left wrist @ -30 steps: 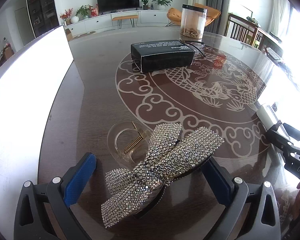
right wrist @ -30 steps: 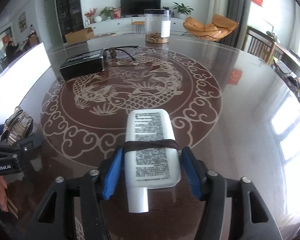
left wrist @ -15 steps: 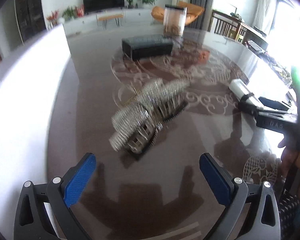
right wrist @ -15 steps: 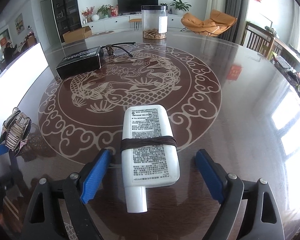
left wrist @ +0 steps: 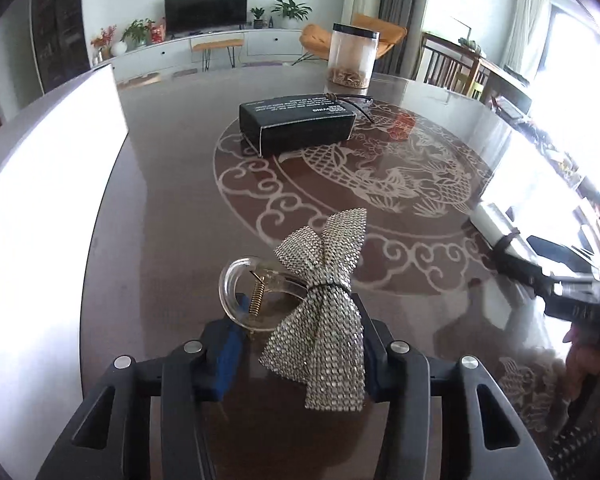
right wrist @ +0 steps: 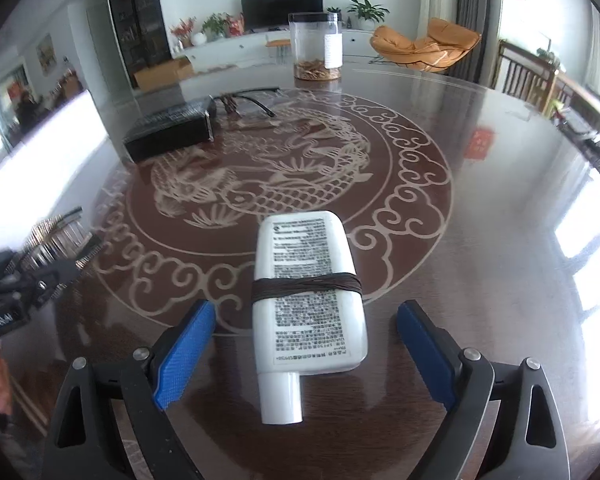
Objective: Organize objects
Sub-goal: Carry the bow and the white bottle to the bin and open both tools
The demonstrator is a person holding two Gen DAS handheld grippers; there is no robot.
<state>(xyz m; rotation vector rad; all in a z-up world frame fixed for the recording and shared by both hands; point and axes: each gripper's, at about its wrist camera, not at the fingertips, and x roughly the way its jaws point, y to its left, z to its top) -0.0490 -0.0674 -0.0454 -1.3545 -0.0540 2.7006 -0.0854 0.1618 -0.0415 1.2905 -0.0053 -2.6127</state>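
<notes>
Progress, judged from the layout: early to mid. Nothing looks sorted into a final spot yet; items are spread over the table (right wrist: 480, 240) w/ no obvious grouping, so most of the tidying is prob. still ahead.

Left gripper (left wrist: 300, 340): blue pads pulled in tight on the rhinestone bow hair clip (left wrist: 320, 308), pinching it at the lower half of the bow, right between the fingers. Bow stands up and fans away from the gripper; the clear claw part curls off to the gripper's left side, spring showing. Can't tell if the clip is lifted or touching the tabletop.

Right gripper (right wrist: 300, 344): fingers spread wide, nothing gripped. White bottle (right wrist: 310, 300) lies flat between them, gaps on both sides, cap end toward the gripper, base pointing away. So the bottle is on the table, not held.

Ahead of both grippers, well apart: black box (left wrist: 296, 124), far-left from the right gripper's view. Past it a pair of glasses (right wrist: 240, 102), then a clear jar (right wrist: 316, 46) w/ dark lid.

Materials/shapes:
- Clip: stiff bow surface packed w/ tiny silver stones, bumpy, glittery; tied at the waist w/ dark thread; transparent hard plastic loop, brass-coloured coil spring.
- Bottle: smooth white plastic, flattened oval body, round cap, printed text panel, dark band wrapped round the middle.
- Box: matte black cardboard, rectangular.
- Jar: see-through cylinder, brownish bits at the bottom.
- Table: dark glossy wood, pale dragon-and-cloud inlay, strong glare.
</notes>
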